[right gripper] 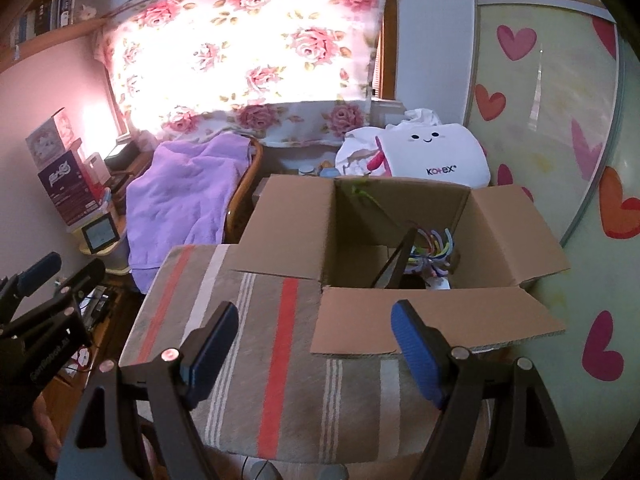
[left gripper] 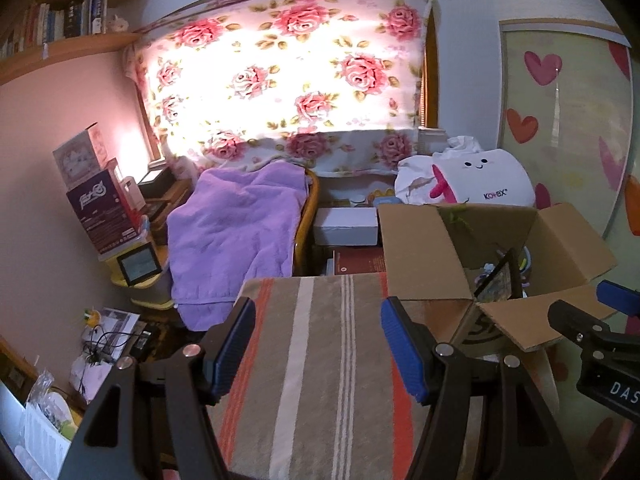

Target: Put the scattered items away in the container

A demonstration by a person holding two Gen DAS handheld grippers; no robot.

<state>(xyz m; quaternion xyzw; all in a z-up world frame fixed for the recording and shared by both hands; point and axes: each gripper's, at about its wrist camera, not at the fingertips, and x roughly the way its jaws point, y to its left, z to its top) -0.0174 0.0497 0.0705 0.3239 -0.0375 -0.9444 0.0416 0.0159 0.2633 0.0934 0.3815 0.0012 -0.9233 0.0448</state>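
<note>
Open cardboard box (right gripper: 400, 216), both grippers' jaws empty

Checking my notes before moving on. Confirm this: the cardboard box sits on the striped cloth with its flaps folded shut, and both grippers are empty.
One detail is wrong: the cardboard box has its flaps spread open, not folded shut. The right wrist view looks straight into it, with colourful hangers inside. The rest stands: it sits on the striped cloth, and the left gripper and right gripper are empty.
</note>
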